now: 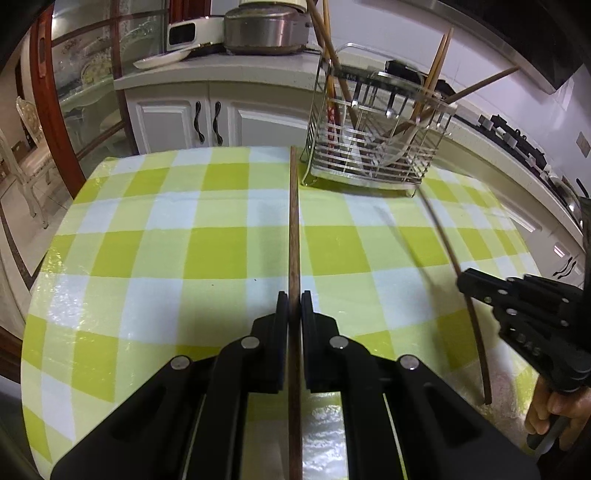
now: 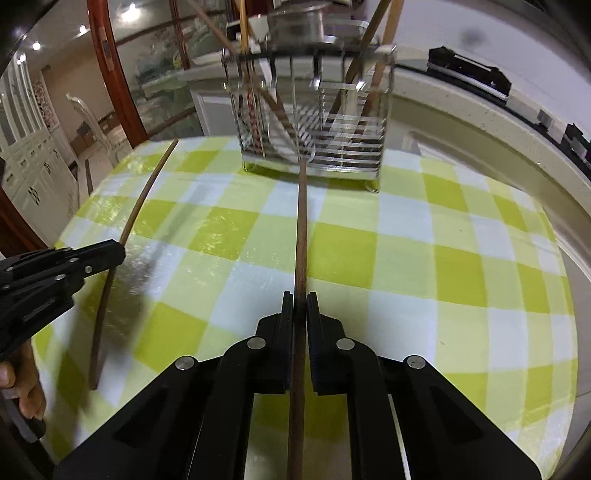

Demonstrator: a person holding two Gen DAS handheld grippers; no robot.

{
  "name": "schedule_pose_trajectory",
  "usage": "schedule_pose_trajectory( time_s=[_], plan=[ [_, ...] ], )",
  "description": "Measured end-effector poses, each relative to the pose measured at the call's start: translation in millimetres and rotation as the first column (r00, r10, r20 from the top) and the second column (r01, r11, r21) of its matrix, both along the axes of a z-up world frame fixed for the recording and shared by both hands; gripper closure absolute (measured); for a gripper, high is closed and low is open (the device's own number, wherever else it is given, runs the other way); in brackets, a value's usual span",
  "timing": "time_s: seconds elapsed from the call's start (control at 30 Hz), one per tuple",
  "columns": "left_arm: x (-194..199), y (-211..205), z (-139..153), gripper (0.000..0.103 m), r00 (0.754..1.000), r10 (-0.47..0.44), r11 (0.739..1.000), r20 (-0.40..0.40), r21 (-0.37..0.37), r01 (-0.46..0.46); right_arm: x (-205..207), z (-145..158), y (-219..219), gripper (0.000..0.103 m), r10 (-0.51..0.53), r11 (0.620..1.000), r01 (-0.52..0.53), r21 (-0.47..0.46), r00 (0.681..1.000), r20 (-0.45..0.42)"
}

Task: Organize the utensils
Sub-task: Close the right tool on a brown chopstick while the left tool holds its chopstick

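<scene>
A steel wire utensil rack stands at the far side of the table and holds several chopsticks and a white spoon. My left gripper is shut on a dark brown chopstick that points toward the rack's left corner. My right gripper is shut on a second dark brown chopstick whose tip reaches the rack's base. Each gripper shows in the other's view: the right gripper with its chopstick at the right, the left gripper with its chopstick at the left.
The round table has a green and white checked cloth. Behind it are white cabinets, a counter with a metal cooker and a plate, and a stove at the right. A glass door is at the left.
</scene>
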State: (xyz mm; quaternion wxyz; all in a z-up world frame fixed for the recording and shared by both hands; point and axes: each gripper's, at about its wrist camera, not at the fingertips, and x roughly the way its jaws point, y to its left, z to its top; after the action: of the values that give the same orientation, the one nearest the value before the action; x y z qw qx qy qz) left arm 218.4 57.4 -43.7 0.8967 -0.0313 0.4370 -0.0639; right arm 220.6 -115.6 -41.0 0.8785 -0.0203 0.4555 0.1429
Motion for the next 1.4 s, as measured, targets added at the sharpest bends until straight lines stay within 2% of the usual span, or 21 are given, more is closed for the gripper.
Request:
schedule_pose_trajectory(
  time_s=[0.4,0.6,0.67,0.87,0.9,0.93,0.97,1.0,1.03,1.1,1.17,1.33,1.4],
  plan=[
    [-32,-6,44,0.096,0.994,0.016,1.0,0.111,-0.008,-0.015,-35,58,-28,0.093,-0.028,0.998,0.021,0.066,0.993,0.115],
    [-38,-5,60,0.096,0.988,0.023,1.0,0.15,-0.018,-0.02,-42,74,-35,0.093,-0.04,0.996,0.027,0.082,0.987,0.157],
    [-37,-5,61,0.096,0.989,0.022,1.0,0.149,-0.02,-0.02,-43,76,-36,0.094,-0.043,0.996,0.03,0.078,0.986,0.16],
    [-35,-4,54,0.096,0.99,0.023,1.0,0.136,-0.024,-0.02,-27,52,-30,0.091,-0.036,0.999,0.034,0.029,0.997,0.073],
    [-34,-3,53,0.096,0.991,0.021,1.0,0.134,-0.025,-0.018,-21,43,-28,0.086,-0.038,0.999,0.037,0.022,0.998,0.044],
    [-34,-3,52,0.096,0.991,0.02,1.0,0.134,-0.025,-0.017,-15,36,-28,0.071,-0.043,0.999,0.042,0.035,0.999,0.019],
    [-33,-3,52,0.096,0.991,0.019,1.0,0.133,-0.026,-0.016,-11,31,-28,0.063,-0.045,0.998,0.045,0.042,0.999,0.004],
    [-34,-3,52,0.096,0.991,0.018,1.0,0.133,-0.026,-0.015,-2,22,-24,0.045,-0.039,0.999,0.04,0.036,0.999,-0.019],
    [-34,-2,52,0.096,0.991,0.016,1.0,0.133,-0.026,-0.013,2,17,-23,0.044,-0.038,0.999,0.039,0.028,0.999,-0.024],
    [-34,-1,52,0.096,0.991,0.018,1.0,0.134,-0.028,-0.014,14,7,-18,0.044,-0.043,0.999,0.043,0.009,0.998,-0.042],
    [-34,1,52,0.096,0.991,0.02,0.999,0.135,-0.029,-0.017,27,-3,-14,0.048,-0.048,0.999,0.048,-0.004,0.996,-0.073],
    [-35,2,52,0.096,0.991,0.021,0.999,0.136,-0.032,-0.017,53,-32,0,0.068,-0.049,0.997,0.039,-0.072,0.988,-0.144],
    [-36,4,53,0.096,0.99,0.023,0.999,0.137,-0.033,-0.019,54,-34,3,0.074,-0.051,0.994,0.038,-0.106,0.99,-0.128]
  ],
)
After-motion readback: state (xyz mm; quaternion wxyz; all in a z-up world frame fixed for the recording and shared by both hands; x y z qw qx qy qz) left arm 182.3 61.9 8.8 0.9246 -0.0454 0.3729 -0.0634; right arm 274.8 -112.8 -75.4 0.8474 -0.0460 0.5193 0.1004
